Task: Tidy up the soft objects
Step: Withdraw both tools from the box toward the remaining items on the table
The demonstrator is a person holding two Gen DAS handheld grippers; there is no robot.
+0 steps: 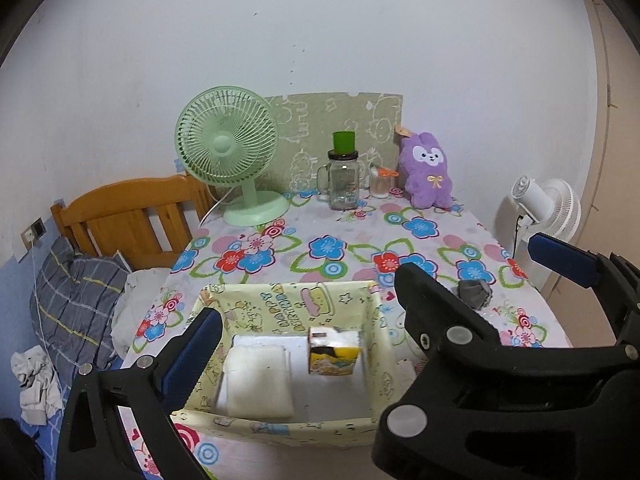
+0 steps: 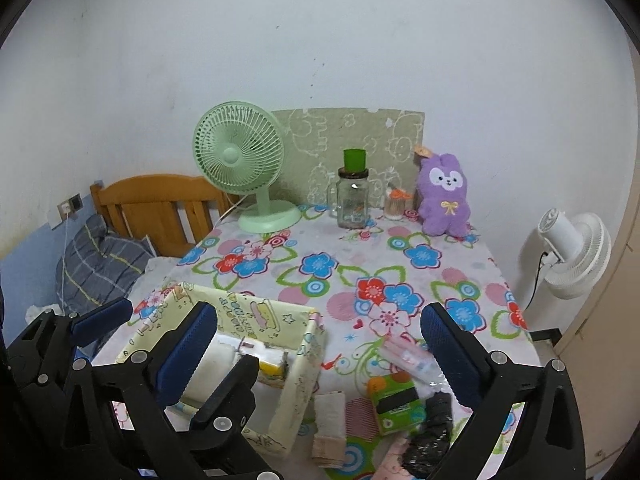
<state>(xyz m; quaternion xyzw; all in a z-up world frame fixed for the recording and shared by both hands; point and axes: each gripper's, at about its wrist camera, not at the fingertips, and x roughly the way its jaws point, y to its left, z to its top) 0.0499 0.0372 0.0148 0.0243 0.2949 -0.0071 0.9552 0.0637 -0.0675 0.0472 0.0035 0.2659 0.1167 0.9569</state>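
Nearest the cameras, both grippers hang over the front edge of the flowered table. The right gripper has its two blue-padded jaws wide apart with nothing between them. The left gripper also stands with jaws spread and empty, its near finger at the box's left wall.

One pale yellow cartoon-print box sits by the front edge. The left wrist view looks down into it and shows two things on its floor: one folded white cloth on the left and one small yellow tissue pack upright just to its right.

Only the right wrist view shows the loose heap on the table to the right of the box: one folded beige cloth, one green tissue pack, one black bundle and one clear plastic packet, lying close together.

At the far edge stand one green desk fan, one glass jar with a green cup on top, one small container with an orange lid and one purple plush rabbit. One white floor fan stands beyond the table's right side.
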